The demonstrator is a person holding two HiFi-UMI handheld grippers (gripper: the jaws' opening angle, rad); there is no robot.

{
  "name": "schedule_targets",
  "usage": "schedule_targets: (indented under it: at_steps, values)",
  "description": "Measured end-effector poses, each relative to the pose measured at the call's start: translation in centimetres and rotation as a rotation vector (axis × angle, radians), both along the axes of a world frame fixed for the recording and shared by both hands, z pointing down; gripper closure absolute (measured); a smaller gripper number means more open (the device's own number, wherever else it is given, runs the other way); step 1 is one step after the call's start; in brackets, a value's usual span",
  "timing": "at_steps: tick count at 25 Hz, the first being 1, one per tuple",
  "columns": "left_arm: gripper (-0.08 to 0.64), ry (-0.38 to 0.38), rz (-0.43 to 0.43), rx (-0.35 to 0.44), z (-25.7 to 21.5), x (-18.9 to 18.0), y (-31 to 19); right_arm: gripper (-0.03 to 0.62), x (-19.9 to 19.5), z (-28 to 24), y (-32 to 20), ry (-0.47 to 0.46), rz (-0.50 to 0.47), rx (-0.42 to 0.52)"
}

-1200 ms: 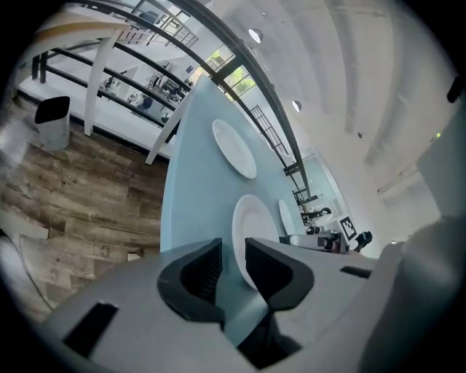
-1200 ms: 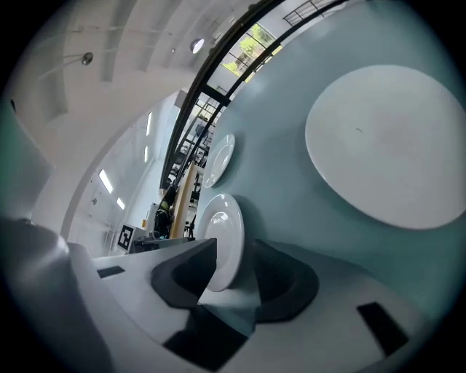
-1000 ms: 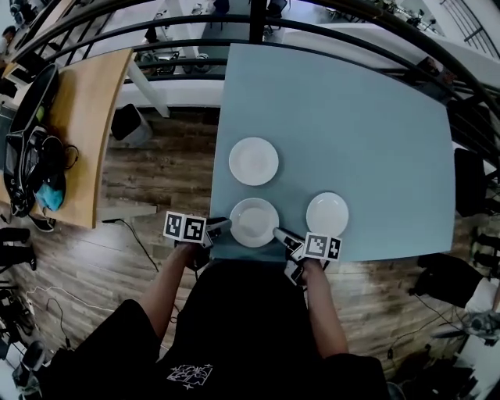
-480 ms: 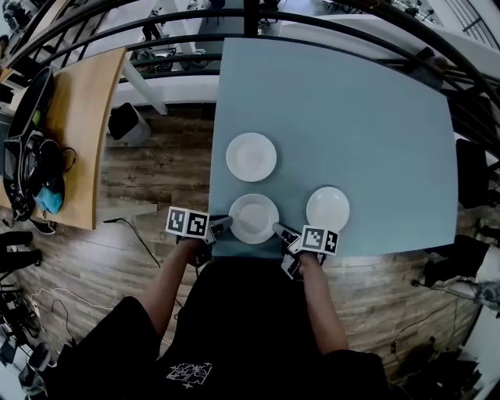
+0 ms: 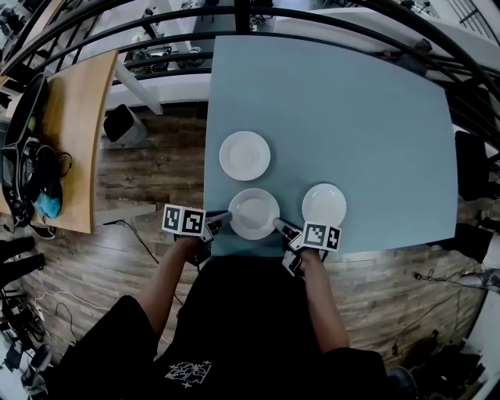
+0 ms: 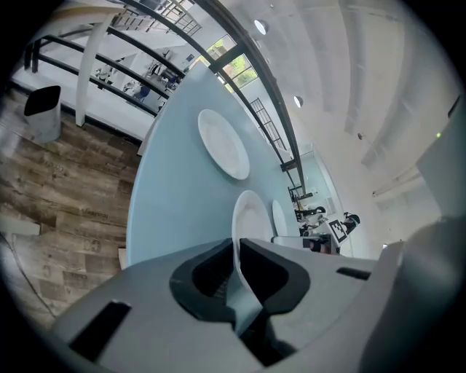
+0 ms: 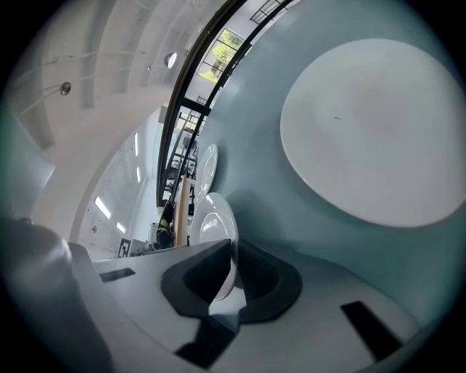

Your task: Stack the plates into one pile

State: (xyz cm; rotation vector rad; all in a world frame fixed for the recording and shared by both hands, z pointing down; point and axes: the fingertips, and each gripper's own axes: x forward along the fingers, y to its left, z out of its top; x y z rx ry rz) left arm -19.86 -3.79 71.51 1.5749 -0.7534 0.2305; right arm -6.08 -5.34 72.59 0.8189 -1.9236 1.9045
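Three white plates lie on the pale blue table (image 5: 351,117). The far plate (image 5: 244,155) sits left of centre, and the right plate (image 5: 324,205) is near the front edge. Both grippers hold the near plate (image 5: 253,213) by opposite rims. My left gripper (image 5: 221,218) is shut on its left rim, which runs between the jaws in the left gripper view (image 6: 234,256). My right gripper (image 5: 279,226) has just been closing and is shut on the right rim (image 7: 231,267). In the right gripper view the right plate (image 7: 371,131) fills the upper right.
The table's front edge (image 5: 258,248) runs just under both grippers. A wooden floor (image 5: 148,180) lies to the left, with a wooden desk (image 5: 74,117) carrying dark gear and a bin (image 5: 123,123) beside it. A dark railing (image 5: 328,19) curves behind the table.
Both grippers stay at the near plate's two sides. The whole scene has slid slightly upward in the head view. The plates keep their places on the table.
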Motion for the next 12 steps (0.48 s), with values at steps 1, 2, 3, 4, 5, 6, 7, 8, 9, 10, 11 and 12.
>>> schedule_targets:
  at_steps: [1,2,3,4,5,6,7,8,9,10,11,12]
  values:
    - [0.525,0.002,0.001,0.007,-0.2,0.3,-0.3,0.563,0.3,-0.2,-0.2,0.001,0.003,0.005]
    - [0.525,0.002,0.003,0.015,-0.5,0.6,-0.6,0.563,0.6,-0.4,-0.4,0.002,0.006,0.011]
    - [0.526,0.001,0.007,0.025,-0.8,0.9,-0.9,0.563,0.9,-0.6,-0.7,0.003,0.01,0.017]
    - [0.526,-0.003,0.014,0.034,-1.0,1.3,-1.2,0.563,1.3,-0.8,-0.9,0.004,0.013,0.023]
    - [0.526,-0.009,0.022,0.041,-1.3,1.6,-1.5,0.563,1.6,-1.0,-1.2,0.007,0.015,0.028]
    - [0.526,-0.012,0.029,0.048,-1.5,2.0,-1.8,0.563,2.0,-1.2,-1.4,0.008,0.019,0.033]
    - [0.526,-0.01,0.032,0.054,-1.7,2.4,-2.1,0.563,2.4,-1.3,-1.6,0.008,0.027,0.036]
    - [0.526,-0.003,0.032,0.059,-1.9,2.8,-2.4,0.563,2.8,-1.5,-1.8,0.006,0.037,0.04]
    - [0.528,0.005,0.032,0.064,-2.2,3.3,-2.8,0.563,3.3,-1.6,-2.0,0.003,0.049,0.044]
    - [0.528,0.013,0.034,0.07,-2.5,3.7,-3.1,0.563,3.8,-1.8,-2.3,0.0,0.061,0.049]
    - [0.528,0.018,0.04,0.076,-2.8,4.2,-3.4,0.563,4.3,-2.0,-2.4,-0.001,0.072,0.054]
    - [0.529,0.02,0.048,0.082,-3.1,4.7,-3.7,0.561,4.8,-2.2,-2.6,-0.001,0.083,0.06]
